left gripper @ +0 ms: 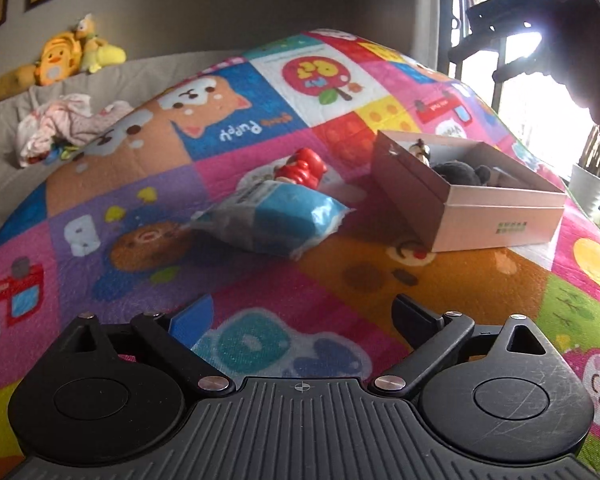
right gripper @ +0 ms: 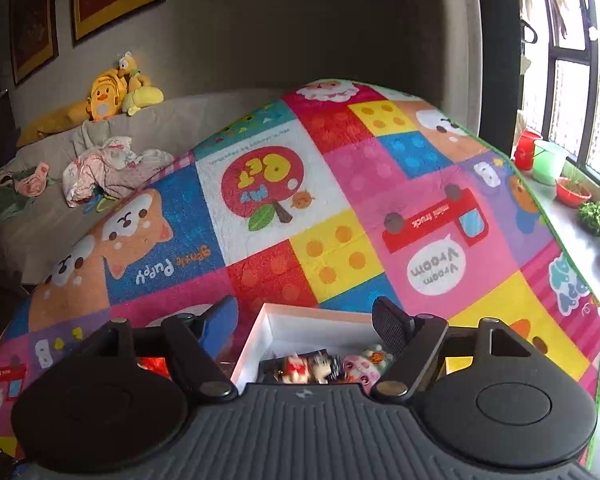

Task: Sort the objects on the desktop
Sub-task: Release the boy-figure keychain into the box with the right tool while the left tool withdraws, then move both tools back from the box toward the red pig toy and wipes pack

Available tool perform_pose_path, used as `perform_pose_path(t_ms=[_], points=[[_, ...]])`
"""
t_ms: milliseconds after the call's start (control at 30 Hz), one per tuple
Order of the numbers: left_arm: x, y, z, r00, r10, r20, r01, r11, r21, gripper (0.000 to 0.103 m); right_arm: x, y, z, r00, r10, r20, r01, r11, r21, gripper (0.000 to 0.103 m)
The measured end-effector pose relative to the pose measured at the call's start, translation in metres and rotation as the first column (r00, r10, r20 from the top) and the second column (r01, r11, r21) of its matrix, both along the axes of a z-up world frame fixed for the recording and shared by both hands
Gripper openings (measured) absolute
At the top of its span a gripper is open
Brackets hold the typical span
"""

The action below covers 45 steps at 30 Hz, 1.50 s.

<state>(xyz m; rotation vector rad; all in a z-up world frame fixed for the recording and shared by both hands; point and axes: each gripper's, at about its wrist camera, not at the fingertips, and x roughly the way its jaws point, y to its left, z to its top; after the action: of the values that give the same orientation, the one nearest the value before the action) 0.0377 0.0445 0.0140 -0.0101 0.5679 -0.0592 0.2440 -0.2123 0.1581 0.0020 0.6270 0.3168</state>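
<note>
Both grippers are spread and empty. The left gripper (left gripper: 304, 320) is seen at lower centre, short of a crinkly blue plastic packet (left gripper: 278, 218) and red toy figure (left gripper: 302, 168) on the patchwork mat (left gripper: 440, 276). The right gripper (right gripper: 306, 320) hangs over the open pale cardboard box (right gripper: 260, 340). The slippery packet could be lost from a shallow pinch.

Right gripper (right gripper: 304, 320) hovers with its jaws spread, nothing between the pads, right over the open white box (right gripper: 260, 340); small toy figures (right gripper: 324, 368) are jumbled inside it. The box sits on the bright patchwork play mat (right gripper: 340, 200). Off to the back left, yellow plush toys (right gripper: 116, 92) rest on a grey sofa (right gripper: 52, 216)
</note>
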Motion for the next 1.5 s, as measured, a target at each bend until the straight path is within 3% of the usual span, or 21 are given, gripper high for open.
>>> perform_pose_path(t_ms=[200, 300, 533, 633, 800, 933, 1033, 1167, 1233, 1333, 1500], points=[[-0.002, 0.013, -0.007, 1.000, 0.016, 0.007, -0.015, 0.997, -0.073, 0.100, -0.010, 0.036, -0.024, 0.995, 0.081, -0.060, -0.086, 0.993, -0.079, 0.075], [-0.002, 0.014, -0.008, 1.000, 0.020, 0.002, -0.020, 0.996, -0.087, 0.100, -0.022, 0.045, -0.032, 0.991, 0.110, -0.078, -0.116, 0.991, -0.072, 0.075], [-0.001, 0.012, -0.008, 1.000, 0.001, -0.007, -0.002, 0.996, -0.086, 0.100, -0.097, -0.002, -0.050, 0.991, 0.106, -0.082, -0.104, 0.994, 0.024, 0.078], [0.004, 0.011, -0.010, 0.999, -0.014, -0.039, 0.010, 0.997, -0.082, 0.100, -0.129, -0.026, -0.065, 0.996, 0.025, -0.088, -0.024, 1.000, 0.011, 0.079], [0.008, 0.007, -0.013, 0.997, -0.021, -0.080, 0.016, 0.998, -0.055, 0.100, -0.157, -0.063, -0.097, 0.972, -0.193, -0.134, 0.207, 0.974, 0.096, 0.079], [0.017, 0.004, -0.016, 0.991, -0.005, -0.134, 0.000, 0.999, -0.036, 0.100, -0.171, -0.076, -0.109, 0.957, -0.263, -0.122, 0.277, 0.954, 0.114, 0.079], [0.020, -0.002, -0.016, 0.991, 0.008, -0.130, -0.010, 1.000, -0.013, 0.100, -0.181, -0.071, -0.113, 0.972, -0.226, -0.068, 0.230, 0.972, 0.047, 0.081], [0.022, -0.007, -0.010, 0.993, 0.043, -0.114, -0.047, 0.998, -0.040, 0.100, -0.187, -0.060, -0.126, 0.989, -0.145, -0.035, 0.143, 0.989, -0.042, 0.084], [0.026, -0.011, -0.001, 0.992, 0.013, -0.129, -0.020, 0.998, -0.054, 0.100, -0.189, -0.061, -0.129, 0.990, -0.139, -0.039, 0.138, 0.990, -0.031, 0.084], [0.041, -0.018, 0.017, 0.994, -0.021, -0.107, 0.020, 1.000, -0.008, 0.101, -0.192, -0.062, -0.130, 0.990, -0.135, -0.035, 0.136, 0.990, 0.021, 0.084], [0.095, -0.030, 0.025, 0.994, 0.063, -0.090, -0.061, 0.998, 0.023, 0.102, -0.199, -0.053, -0.129, 0.995, -0.103, -0.019, 0.103, 0.995, 0.017, 0.084]])
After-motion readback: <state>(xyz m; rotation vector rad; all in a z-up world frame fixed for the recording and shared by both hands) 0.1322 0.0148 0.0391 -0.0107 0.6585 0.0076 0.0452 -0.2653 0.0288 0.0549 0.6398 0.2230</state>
